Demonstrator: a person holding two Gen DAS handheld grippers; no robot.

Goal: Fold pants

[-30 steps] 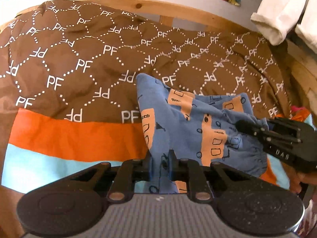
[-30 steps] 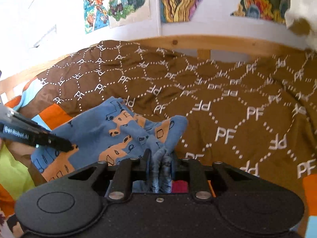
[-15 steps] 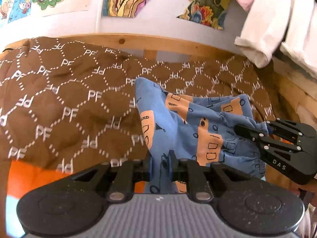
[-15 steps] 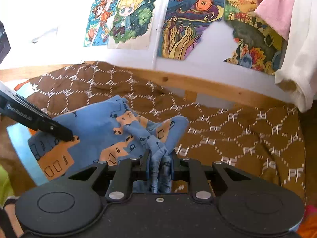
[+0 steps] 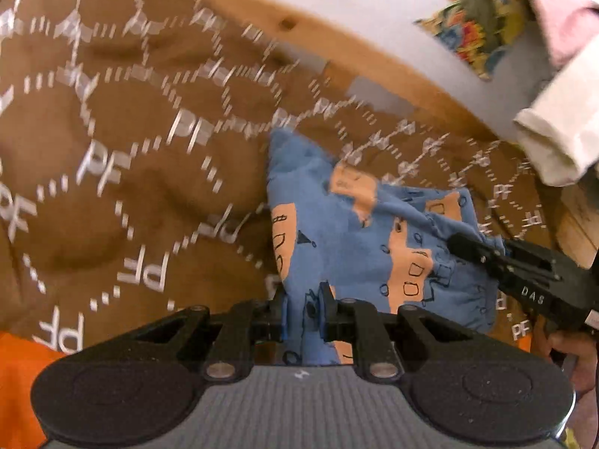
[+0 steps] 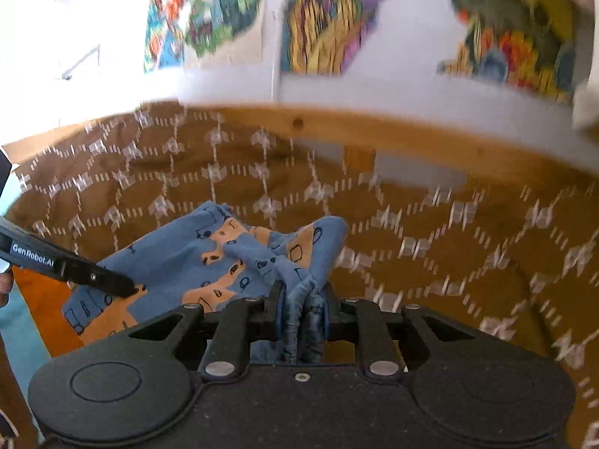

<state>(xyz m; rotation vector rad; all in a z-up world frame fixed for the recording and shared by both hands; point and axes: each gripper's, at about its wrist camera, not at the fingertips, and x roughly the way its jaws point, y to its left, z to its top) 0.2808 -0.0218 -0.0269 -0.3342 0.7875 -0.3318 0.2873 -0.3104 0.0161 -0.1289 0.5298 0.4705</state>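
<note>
Left wrist: pants (image 5: pixel 359 247) pinched between fingers (image 5: pixel 279 305).

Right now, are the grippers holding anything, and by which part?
Both grip the blue pants. The left gripper pinches a flat edge of the fabric; the right gripper clamps a bunched, gathered fold. Which part of the garment cannot be told.

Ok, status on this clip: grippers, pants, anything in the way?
Left gripper and right gripper both shut on the blue patterned pants. Pants bunched, held over the brown bedspread. Nothing in the way.
</note>
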